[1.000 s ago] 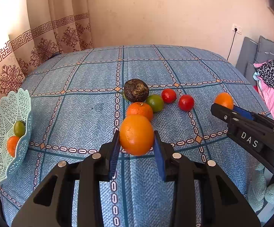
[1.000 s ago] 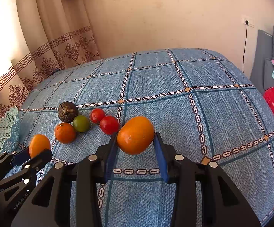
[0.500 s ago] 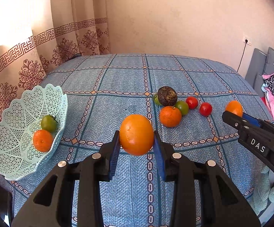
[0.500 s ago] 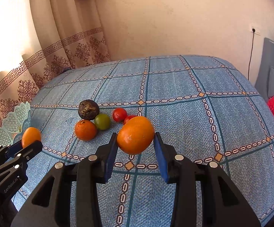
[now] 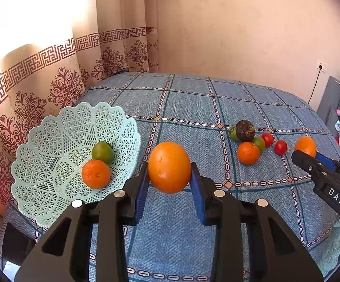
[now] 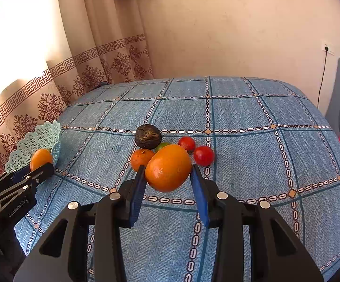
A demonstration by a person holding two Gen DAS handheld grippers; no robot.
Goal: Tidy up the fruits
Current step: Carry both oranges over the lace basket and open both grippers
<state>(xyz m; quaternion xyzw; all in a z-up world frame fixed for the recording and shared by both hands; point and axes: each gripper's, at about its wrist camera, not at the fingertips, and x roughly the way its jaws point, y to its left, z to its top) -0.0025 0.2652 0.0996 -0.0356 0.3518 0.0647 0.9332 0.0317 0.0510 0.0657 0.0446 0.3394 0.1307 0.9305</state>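
Bed, blue plaid cover [image 5: 193,108] — mint lattice basket [image 5: 52,141] at left of the frame; at right a cluster: 1 dark wrinkled fruit [image 5: 245,131], 1 orange [image 5: 248,153], 2 green fruits [image 5: 259,143], 2 red tomatoes [image 5: 280,147].

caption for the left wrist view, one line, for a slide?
Left tool carries an orange toward the mint basket; right tool holds another.

Sunlit patterned curtain [image 5: 59,75]; bare pink wall [image 5: 240,28]
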